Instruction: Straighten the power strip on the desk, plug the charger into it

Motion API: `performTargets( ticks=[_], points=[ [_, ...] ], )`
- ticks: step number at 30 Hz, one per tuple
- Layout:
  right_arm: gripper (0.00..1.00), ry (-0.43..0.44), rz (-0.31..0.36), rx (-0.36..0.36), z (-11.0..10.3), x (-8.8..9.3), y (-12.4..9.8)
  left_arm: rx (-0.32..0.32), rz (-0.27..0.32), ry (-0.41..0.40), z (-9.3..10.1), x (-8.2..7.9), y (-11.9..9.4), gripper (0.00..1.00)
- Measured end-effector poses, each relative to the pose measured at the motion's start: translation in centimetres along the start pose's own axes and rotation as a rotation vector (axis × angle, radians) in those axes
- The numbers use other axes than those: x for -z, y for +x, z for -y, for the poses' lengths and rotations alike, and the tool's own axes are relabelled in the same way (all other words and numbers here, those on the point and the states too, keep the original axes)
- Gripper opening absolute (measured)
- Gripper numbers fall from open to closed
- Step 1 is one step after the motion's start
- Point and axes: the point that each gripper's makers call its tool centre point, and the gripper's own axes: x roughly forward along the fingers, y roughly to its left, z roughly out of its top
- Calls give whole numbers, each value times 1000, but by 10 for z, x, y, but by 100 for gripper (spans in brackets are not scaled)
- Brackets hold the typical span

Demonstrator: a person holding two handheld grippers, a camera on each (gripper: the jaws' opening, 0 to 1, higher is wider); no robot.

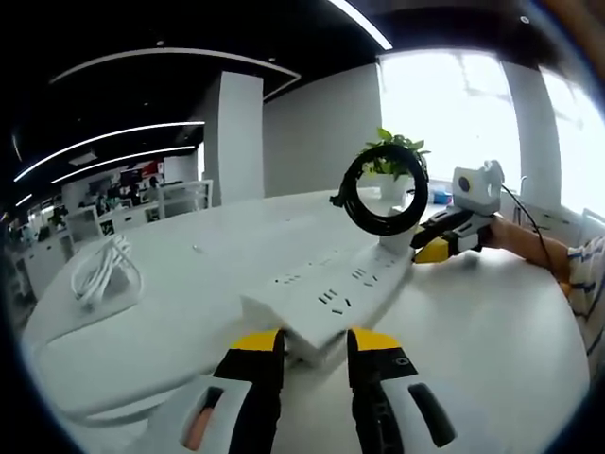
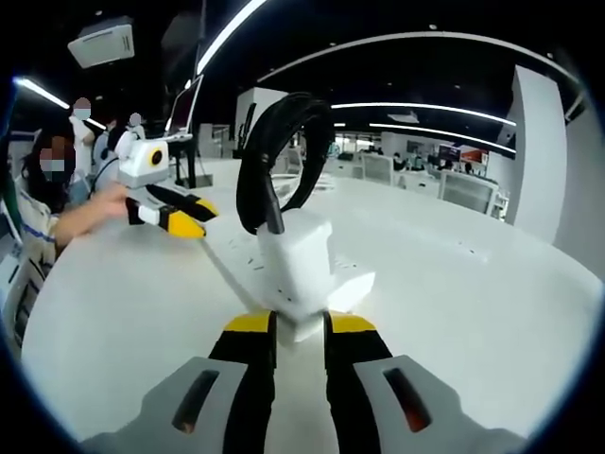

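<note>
Both views sit low and close, facing each other along the long white plastic power strip (image 1: 331,298) (image 2: 293,274) (shared from opposite ends).

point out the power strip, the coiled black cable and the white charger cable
power strip (image 1: 331,293): left gripper view, top face by the sockets
coiled black cable (image 1: 383,189): left gripper view, on the loop's rim
white charger cable (image 1: 102,270): left gripper view, middle of the bundle

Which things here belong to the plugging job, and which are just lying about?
Job: power strip; black coiled cord; left hand-held gripper; right hand-held gripper.
Lying about: white cable bundle; potted plant.
</note>
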Motion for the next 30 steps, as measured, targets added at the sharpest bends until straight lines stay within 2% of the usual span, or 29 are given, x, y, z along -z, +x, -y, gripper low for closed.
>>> performTargets(
  ticks=[30],
  points=[
    [18,16,-4,34,3,0,0,-25,5,-8,-1,0,2,26]
  ],
)
